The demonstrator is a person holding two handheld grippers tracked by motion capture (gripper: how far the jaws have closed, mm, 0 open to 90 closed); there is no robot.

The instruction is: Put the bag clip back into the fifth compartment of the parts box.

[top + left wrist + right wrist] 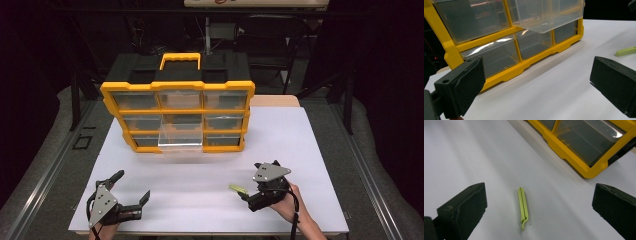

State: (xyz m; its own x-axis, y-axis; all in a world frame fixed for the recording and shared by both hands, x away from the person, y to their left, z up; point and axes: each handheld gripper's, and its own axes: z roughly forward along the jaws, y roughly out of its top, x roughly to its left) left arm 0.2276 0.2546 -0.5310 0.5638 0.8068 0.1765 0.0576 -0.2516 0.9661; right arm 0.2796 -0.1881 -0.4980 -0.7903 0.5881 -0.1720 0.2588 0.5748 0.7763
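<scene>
The yellow drawer cabinet [177,115] stands at the far side of the white table [300,150]. Its clear middle drawer [181,136] is pulled out toward the person. A thin light-green clip [239,189] lies flat on the table, well in front of the cabinet, a little right of the drawer.

The right gripper [252,192] is just beside the clip, with its jaws spread wide and holding nothing. The right gripper view shows the clip [523,206] between the two jaws, touched by neither, and also its slim folded shape, which the high view is too small to tell.

The left gripper [132,187] is in front of the cabinet's left end, wide open and empty. The left gripper view shows the drawer [546,15] from below, and the clip's end [626,51] far to the side.
</scene>
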